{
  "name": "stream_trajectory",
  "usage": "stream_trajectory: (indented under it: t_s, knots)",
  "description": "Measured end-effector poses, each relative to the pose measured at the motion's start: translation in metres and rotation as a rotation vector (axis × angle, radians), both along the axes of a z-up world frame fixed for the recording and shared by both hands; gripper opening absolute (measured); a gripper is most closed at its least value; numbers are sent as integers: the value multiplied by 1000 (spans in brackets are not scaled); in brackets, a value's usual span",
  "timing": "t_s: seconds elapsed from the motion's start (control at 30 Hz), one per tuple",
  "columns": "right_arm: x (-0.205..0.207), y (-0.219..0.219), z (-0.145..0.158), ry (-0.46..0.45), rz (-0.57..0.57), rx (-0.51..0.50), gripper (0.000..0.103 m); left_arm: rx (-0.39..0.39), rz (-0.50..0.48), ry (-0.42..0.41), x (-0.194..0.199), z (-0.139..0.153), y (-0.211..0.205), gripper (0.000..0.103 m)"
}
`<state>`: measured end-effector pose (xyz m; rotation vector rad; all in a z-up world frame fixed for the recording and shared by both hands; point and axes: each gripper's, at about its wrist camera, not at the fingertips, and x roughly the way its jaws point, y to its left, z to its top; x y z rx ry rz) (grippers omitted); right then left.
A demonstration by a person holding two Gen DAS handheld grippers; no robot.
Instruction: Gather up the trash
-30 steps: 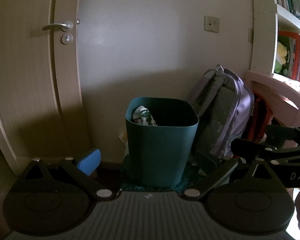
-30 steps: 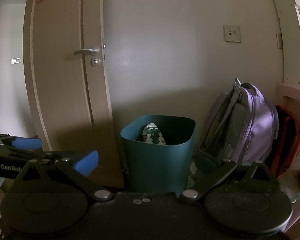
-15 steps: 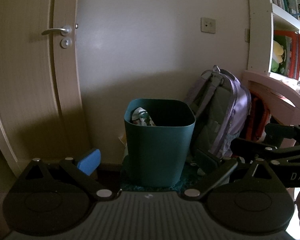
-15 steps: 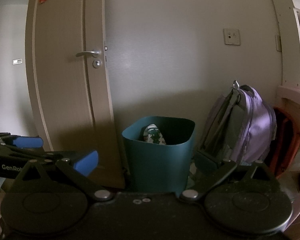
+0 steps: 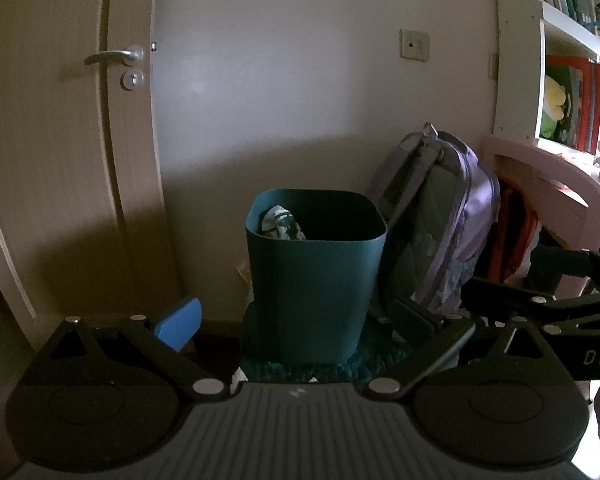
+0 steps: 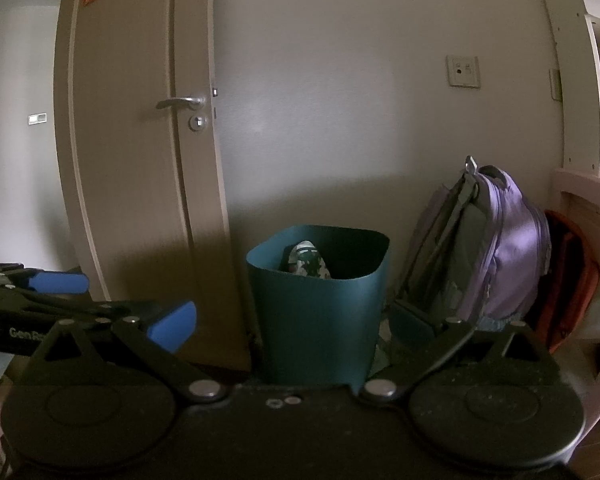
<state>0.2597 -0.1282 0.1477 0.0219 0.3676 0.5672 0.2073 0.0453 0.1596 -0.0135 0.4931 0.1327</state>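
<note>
A dark teal trash bin (image 5: 316, 280) stands on a small dark mat against the wall; it also shows in the right wrist view (image 6: 320, 308). A crumpled white and green piece of trash (image 5: 281, 224) lies inside at the left, also seen in the right wrist view (image 6: 309, 265). My left gripper (image 5: 296, 326) is open and empty, a short way in front of the bin. My right gripper (image 6: 294, 326) is open and empty, also facing the bin. The right gripper shows at the right edge of the left view (image 5: 548, 296).
A purple backpack (image 5: 440, 224) leans on the wall right of the bin, with an orange bag (image 5: 516, 236) behind it. A pink desk (image 5: 556, 188) and shelves are at the right. A closed door (image 5: 60, 160) is at the left.
Both grippers have drawn back and risen a little; the bin looks slightly smaller and lower in both views. Both stay open and empty.
</note>
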Motion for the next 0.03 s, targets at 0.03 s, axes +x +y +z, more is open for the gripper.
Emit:
stream_trajectory:
  t_s: [0.03]
  knots:
    - [-1, -1, -1, 2, 1, 1, 103, 0, -2, 4, 0, -1, 0, 102]
